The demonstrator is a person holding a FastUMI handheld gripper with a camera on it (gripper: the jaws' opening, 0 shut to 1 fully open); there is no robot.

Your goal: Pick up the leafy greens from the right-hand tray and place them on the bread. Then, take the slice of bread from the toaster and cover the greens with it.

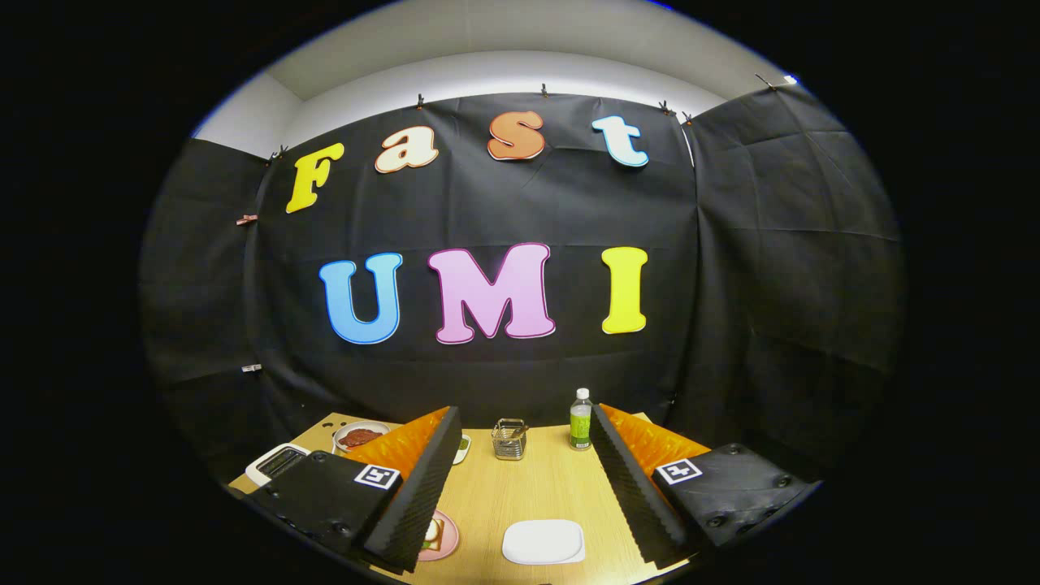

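A: What are the tongs doing?

B: Spreading wide apart over the tabletop, holding nothing.

A: Nearest things?

B: A white tray lower centre; a pink plate peeking out lower left, possibly bearing bread.

A: Farther?

B: The toaster sitting left, a wire basket and bottle standing beyond.

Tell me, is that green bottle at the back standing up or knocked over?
Standing up. The bottle rests on its base on the table, white cap on top, beyond the open, empty fingers.
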